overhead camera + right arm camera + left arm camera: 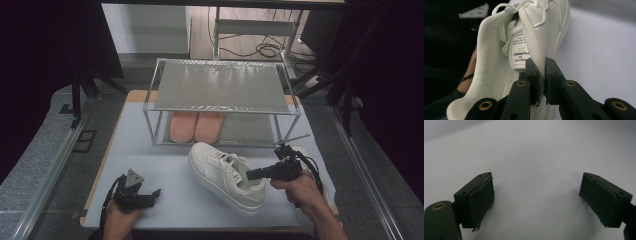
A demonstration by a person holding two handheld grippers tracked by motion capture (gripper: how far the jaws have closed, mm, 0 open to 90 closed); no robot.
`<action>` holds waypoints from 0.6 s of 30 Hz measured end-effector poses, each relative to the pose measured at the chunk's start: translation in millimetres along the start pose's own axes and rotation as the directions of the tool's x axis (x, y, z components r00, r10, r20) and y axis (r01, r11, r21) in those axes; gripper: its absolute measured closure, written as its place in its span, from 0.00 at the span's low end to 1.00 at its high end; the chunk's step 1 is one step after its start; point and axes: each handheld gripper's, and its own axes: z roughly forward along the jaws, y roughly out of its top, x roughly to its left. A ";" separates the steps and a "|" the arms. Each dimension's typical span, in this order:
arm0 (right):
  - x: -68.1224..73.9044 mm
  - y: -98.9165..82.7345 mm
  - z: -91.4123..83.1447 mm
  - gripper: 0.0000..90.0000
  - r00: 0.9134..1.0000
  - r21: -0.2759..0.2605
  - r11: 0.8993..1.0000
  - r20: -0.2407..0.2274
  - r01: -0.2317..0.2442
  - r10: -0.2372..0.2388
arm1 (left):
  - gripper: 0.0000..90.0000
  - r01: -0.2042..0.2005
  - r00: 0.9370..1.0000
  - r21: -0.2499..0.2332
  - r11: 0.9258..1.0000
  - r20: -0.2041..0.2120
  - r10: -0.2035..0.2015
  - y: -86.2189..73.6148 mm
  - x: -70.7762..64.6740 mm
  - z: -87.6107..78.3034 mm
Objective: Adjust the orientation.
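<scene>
We judge the lift step: right gripper [541,75] fingers clamped on white sneaker [227,175] collar, left gripper [536,200] open, idle; next, onto shoe rack [220,87].

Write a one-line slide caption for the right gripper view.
Right gripper shut on the collar edge of a white sneaker, its tongue label facing the camera, above a pale table.

Rack [222,107] blocks the back of the table [150,165]: top shelf bare, lower shelf has pink slippers [196,126] on its left half, right half free. White sneaker [227,176] sits mid-table right in front of the rack. Front-left table area open around the left gripper [150,195].
</scene>
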 end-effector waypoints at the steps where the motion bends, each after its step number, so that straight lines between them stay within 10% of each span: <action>1: 2.4 2.0 -1.3 0.92 1.000 -0.007 1.000 -0.003 0.004 -0.004 | 0.14 -0.003 1.000 0.000 1.000 0.000 0.003 0.1 0.2 0.0; 18: 31.1 33.0 -5.6 0.93 0.995 -0.071 0.997 -0.094 0.039 -0.046 | 0.14 -0.004 1.000 0.001 1.000 -0.001 0.004 0.0 0.3 0.0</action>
